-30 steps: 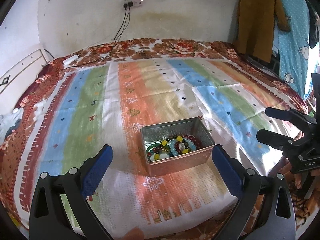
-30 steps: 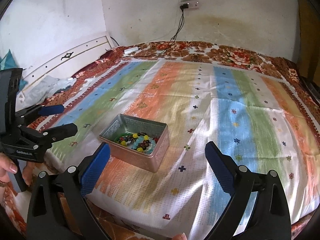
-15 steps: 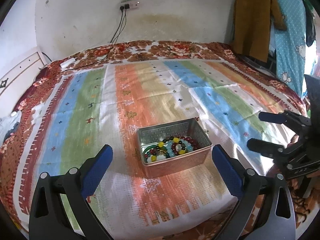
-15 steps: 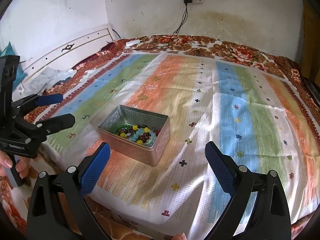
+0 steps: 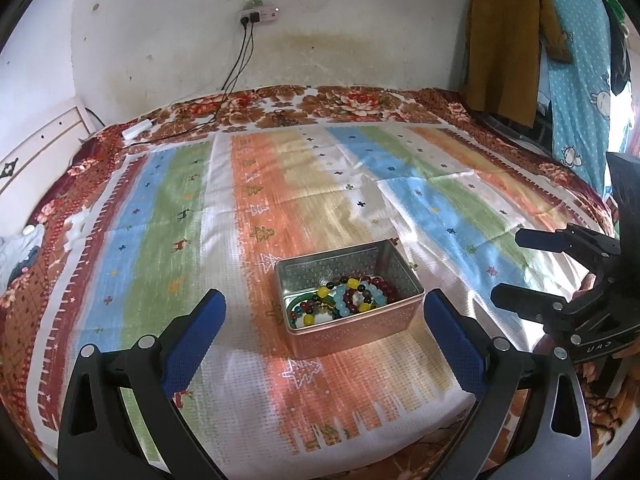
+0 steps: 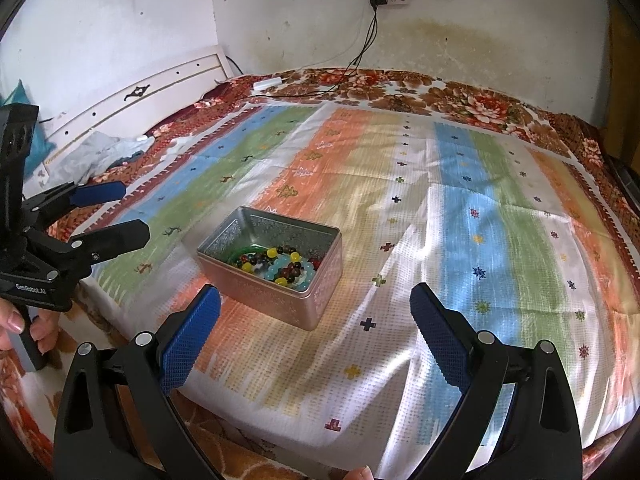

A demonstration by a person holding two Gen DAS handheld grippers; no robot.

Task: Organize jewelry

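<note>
both views toward shared tin (image 5: 348, 292)

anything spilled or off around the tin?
Nothing spilled. The metal tin sits upright and open on the striped cloth, beaded bracelets heaped in a tangle inside, none on the cloth. The left gripper and right gripper are open and empty, short of the tin.

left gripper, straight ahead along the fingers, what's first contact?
Likely the metal tin of bead bracelets: it sits centred between the open left gripper fingers, with only striped bedspread before it. Depth is unclear, so a steep angle might touch the cloth first.
</note>
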